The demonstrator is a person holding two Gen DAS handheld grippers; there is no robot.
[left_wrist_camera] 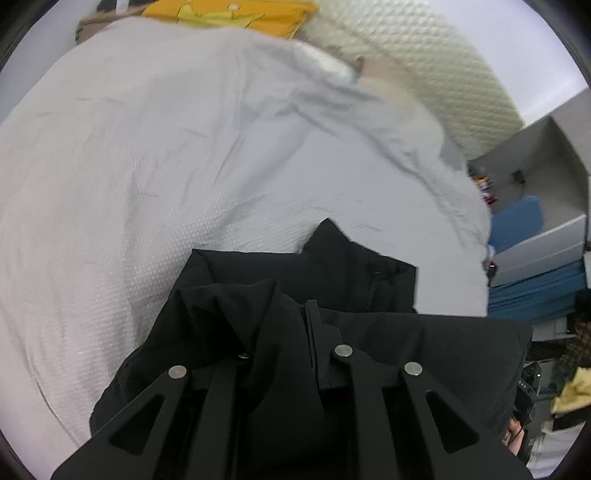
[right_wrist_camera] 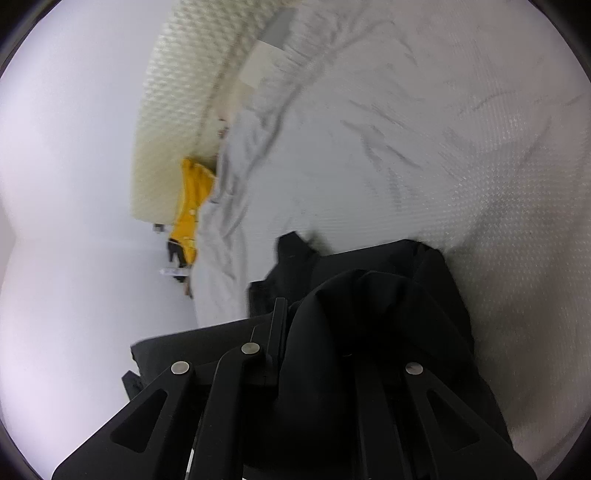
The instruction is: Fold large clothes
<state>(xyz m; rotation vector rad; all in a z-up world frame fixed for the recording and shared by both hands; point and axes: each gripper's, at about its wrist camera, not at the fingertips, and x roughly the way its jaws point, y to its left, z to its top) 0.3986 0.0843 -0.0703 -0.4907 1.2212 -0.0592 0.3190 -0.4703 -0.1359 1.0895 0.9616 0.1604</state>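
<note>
A black garment [left_wrist_camera: 351, 273] lies bunched on a bed covered with a white textured sheet [left_wrist_camera: 147, 166]. My left gripper [left_wrist_camera: 288, 332] is shut on a fold of the black garment, and cloth drapes over its fingers. In the right wrist view the same black garment [right_wrist_camera: 388, 295] is heaped over my right gripper [right_wrist_camera: 306, 325], which is shut on it. The fingertips of both grippers are mostly hidden by the cloth. Both views are tilted and slightly blurred.
A yellow garment [left_wrist_camera: 229, 14] lies at the far edge of the bed; it also shows in the right wrist view [right_wrist_camera: 188, 206]. A cream padded headboard [left_wrist_camera: 424, 62] stands behind. White and blue furniture [left_wrist_camera: 535, 236] stands at the right.
</note>
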